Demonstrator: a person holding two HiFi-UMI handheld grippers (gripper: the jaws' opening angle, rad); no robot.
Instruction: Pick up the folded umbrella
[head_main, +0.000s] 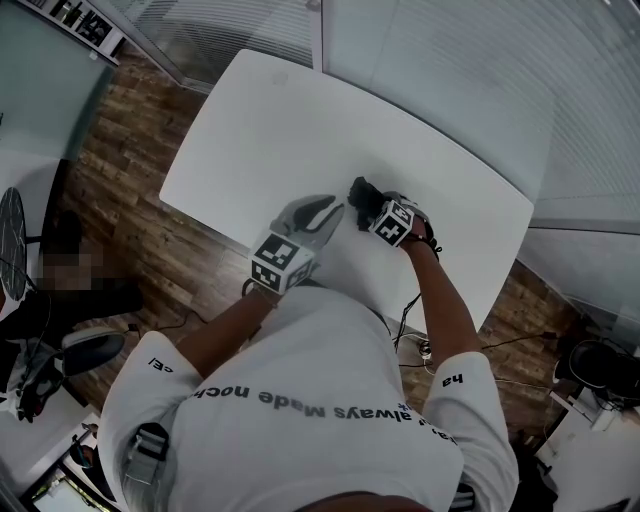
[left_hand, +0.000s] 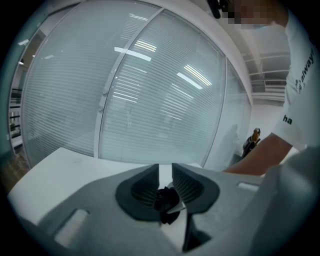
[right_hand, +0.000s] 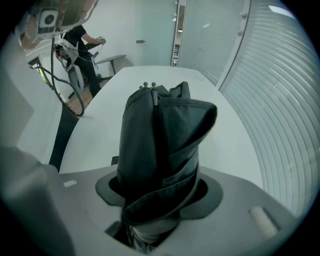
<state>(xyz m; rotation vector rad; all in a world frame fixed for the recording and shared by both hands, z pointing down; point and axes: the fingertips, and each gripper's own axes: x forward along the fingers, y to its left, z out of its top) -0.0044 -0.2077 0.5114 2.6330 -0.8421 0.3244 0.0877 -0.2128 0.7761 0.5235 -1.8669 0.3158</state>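
Observation:
The folded umbrella (head_main: 362, 193) is a dark bundle of fabric above the white table (head_main: 300, 120), near its front edge. My right gripper (head_main: 374, 206) points steeply down and is shut on it. In the right gripper view the umbrella (right_hand: 160, 135) stands up between the pads, its wrapped fabric filling the jaws of the right gripper (right_hand: 160, 192), with metal rib tips at its far end. My left gripper (head_main: 322, 212) hovers just to the left, not touching the umbrella. In its own view the left gripper (left_hand: 165, 175) shows a narrow gap between its pads, with nothing held.
Glass partitions with blinds (head_main: 450, 60) run behind the table. Wooden floor (head_main: 120, 130) lies to the left, where a seated person (head_main: 60, 290) and a chair are. Cables (head_main: 420, 335) hang off the table's right side. Another person stands by a desk (right_hand: 82, 42) in the distance.

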